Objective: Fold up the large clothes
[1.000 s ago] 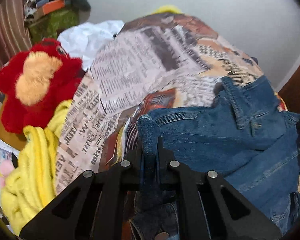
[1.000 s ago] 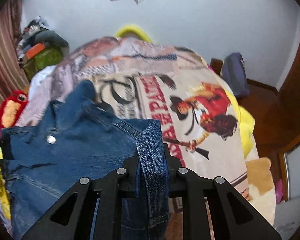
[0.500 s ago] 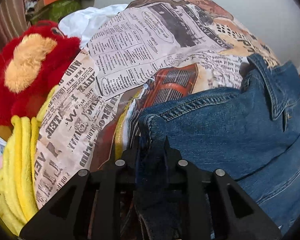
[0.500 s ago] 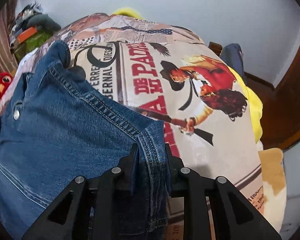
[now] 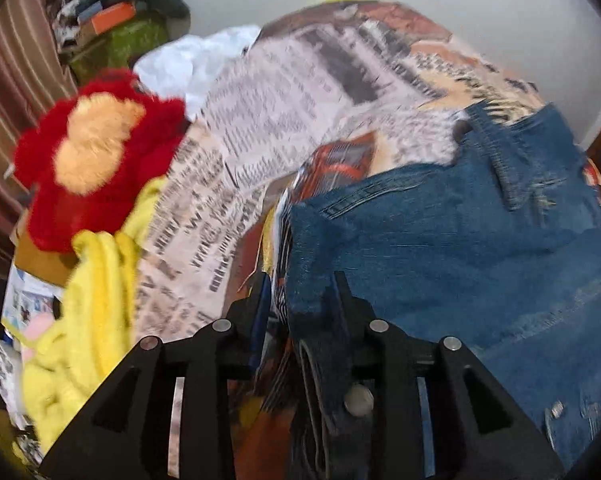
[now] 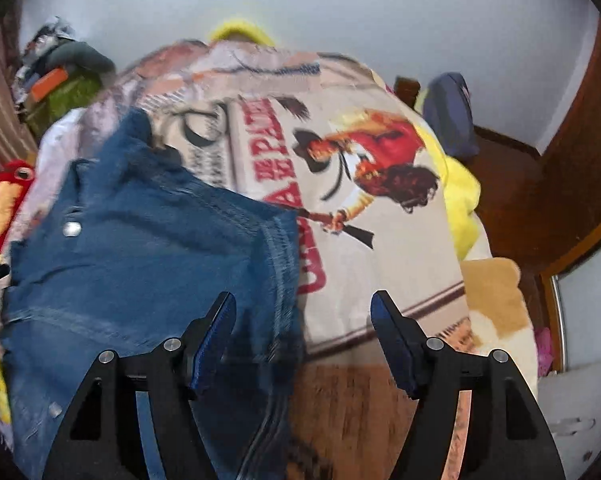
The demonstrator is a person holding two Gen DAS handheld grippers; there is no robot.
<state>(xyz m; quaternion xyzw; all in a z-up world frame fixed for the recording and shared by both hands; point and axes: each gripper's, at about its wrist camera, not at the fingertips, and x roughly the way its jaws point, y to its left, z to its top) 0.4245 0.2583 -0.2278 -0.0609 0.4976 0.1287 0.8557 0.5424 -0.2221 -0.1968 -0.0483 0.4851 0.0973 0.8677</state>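
A blue denim jacket (image 5: 460,248) lies on a bed covered by a printed blanket (image 5: 284,120). In the left wrist view my left gripper (image 5: 300,284) has its jaws parted, and the jacket's near corner rests loosely between them, against the right finger. In the right wrist view the jacket (image 6: 140,256) lies at the left and my right gripper (image 6: 302,312) is wide open, with the jacket's right edge lying between the jaws, not pinched. The blanket (image 6: 380,240) with a cowboy print stretches beyond it.
A red plush toy (image 5: 88,160) and a yellow cloth (image 5: 88,304) lie at the bed's left edge. A pile of clutter (image 5: 116,20) stands at the back left. A dark bag (image 6: 448,116) and wooden floor (image 6: 512,192) are at the right.
Both grippers have opened and let go of the denim jacket corners they held. The jacket now lies on the bed, and both views have pulled back a little.
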